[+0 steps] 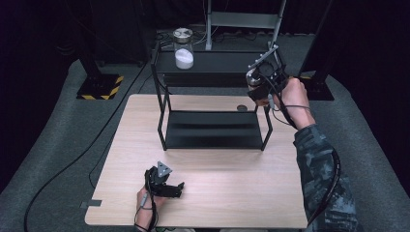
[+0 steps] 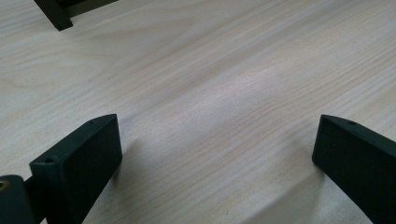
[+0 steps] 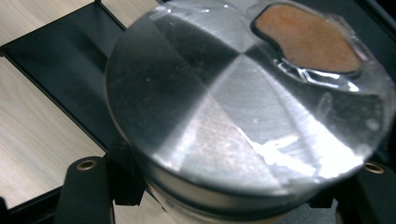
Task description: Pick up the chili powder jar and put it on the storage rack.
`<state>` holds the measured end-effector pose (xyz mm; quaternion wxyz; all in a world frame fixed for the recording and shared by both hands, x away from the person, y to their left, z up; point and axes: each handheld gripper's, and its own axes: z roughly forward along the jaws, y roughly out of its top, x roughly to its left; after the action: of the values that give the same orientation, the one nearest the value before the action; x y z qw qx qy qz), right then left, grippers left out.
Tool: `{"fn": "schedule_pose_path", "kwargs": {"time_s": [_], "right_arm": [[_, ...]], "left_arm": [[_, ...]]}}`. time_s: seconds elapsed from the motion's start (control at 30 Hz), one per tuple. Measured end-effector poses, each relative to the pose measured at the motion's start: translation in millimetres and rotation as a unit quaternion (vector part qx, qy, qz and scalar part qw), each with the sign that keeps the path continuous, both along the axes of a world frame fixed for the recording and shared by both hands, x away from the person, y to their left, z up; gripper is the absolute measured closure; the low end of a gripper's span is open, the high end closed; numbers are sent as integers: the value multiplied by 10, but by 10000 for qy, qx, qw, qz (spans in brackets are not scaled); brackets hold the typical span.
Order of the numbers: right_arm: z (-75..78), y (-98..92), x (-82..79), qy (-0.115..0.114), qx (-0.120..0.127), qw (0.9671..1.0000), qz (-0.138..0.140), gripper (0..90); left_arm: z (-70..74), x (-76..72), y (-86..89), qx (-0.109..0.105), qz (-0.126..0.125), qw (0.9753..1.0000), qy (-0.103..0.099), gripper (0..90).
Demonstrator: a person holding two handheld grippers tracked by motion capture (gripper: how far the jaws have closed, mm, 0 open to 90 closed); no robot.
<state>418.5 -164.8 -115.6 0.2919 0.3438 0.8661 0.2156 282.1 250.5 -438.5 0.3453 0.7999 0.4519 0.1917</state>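
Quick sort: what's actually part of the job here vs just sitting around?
In the job:
- right gripper, shut on the brown-filled jar
- black rack
- white-filled jar on its top shelf

Just about:
- left gripper, open, on the table
- small dark disc

Silver-lidded jar (image 3: 243, 116), brown contents; black rack (image 1: 212, 128); pale wood table (image 1: 203, 193).

A pale wooden table (image 1: 145, 145) stands on grey carpet (image 1: 58, 145), which curves away into near-black surroundings. On the table sits a black two-tier metal rack (image 1: 212, 130). Behind it rise a grey metal stand (image 1: 244, 21) and dark posts, one on a base plate with yellow-and-black hazard stripes (image 1: 100, 88). A black cable (image 1: 72, 164) trails across the carpet (possibly more than one; the dimness hides it). Light falls chiefly on the tabletop.
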Motion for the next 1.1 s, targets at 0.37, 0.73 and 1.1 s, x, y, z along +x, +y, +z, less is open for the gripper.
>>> {"fn": "schedule_pose_path", "kwargs": {"time_s": [0.37, 0.73, 1.1], "right_arm": [[107, 10, -18, -112, 52, 9999, -16, 315], [189, 46, -17, -246, 100, 9996, 5, 315], [286, 67, -28, -379, 180, 9991, 18, 315]], "left_arm": [[0, 0, 0, 0, 1, 10000, 0, 8], [0, 1, 1, -1, 0, 10000, 1, 8], [0, 1, 1, -2, -2, 10000, 3, 9]]}}
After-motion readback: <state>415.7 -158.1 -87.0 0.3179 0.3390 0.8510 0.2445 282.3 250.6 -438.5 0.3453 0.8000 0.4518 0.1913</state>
